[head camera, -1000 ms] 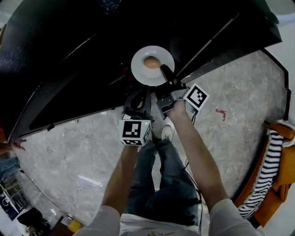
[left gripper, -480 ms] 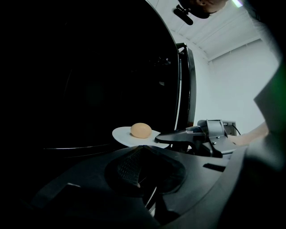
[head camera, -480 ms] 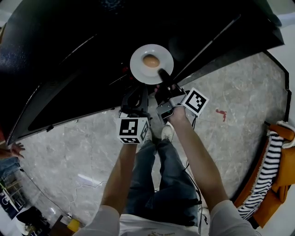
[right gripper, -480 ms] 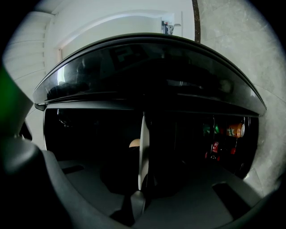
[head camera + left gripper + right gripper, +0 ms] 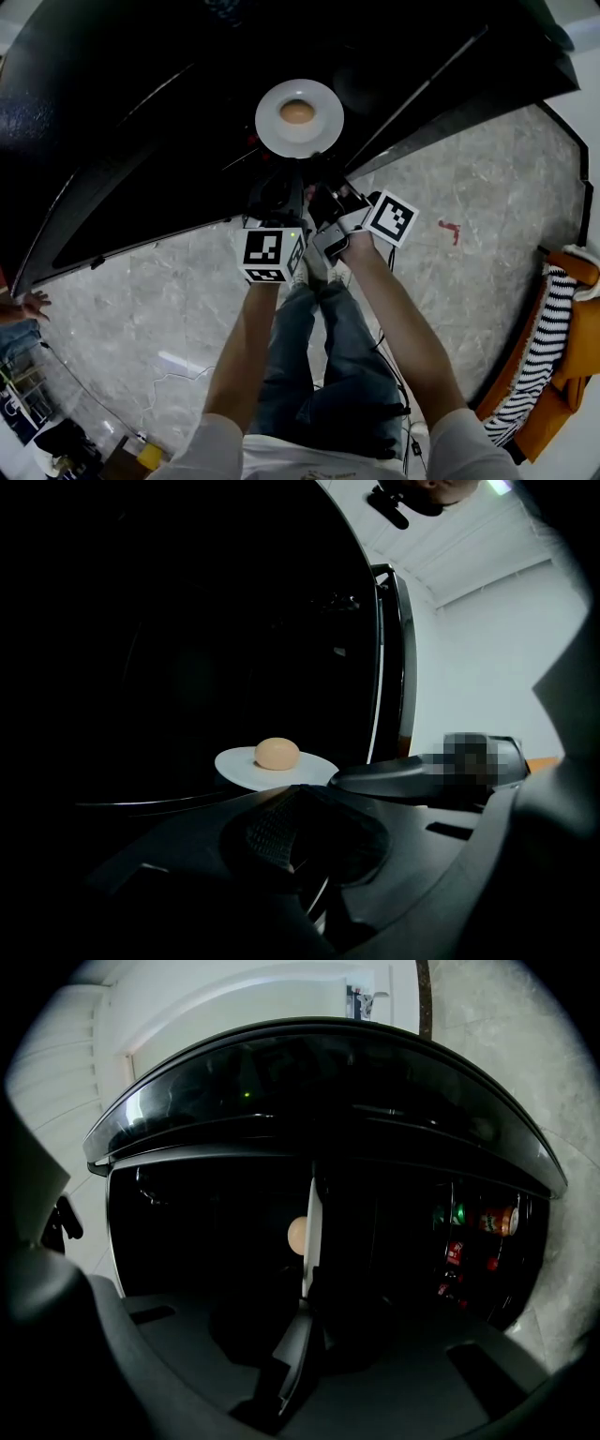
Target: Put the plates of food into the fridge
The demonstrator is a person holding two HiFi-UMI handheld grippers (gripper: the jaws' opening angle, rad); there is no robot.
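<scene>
Grey marble floor point(image 5: 487, 187) w/ small red mark point(image 5: 450, 231); black-white striped cloth point(image 5: 542, 356) on orange chair point(image 5: 583, 342) at right edge; yellow obj point(image 5: 150, 458) bottom left, too small to ID.

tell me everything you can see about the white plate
The white plate is round, smooth and ceramic-looking, with a shallow raised rim. One tan, bun-like piece of food sits at its middle. The jaws of the right gripper are clamped on its near rim, holding it level in front of the dark fridge.

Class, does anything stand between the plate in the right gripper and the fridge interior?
Nothing visible does: the right gripper holds the plate before the dark fridge interior; the cans sit off to the right.
</scene>
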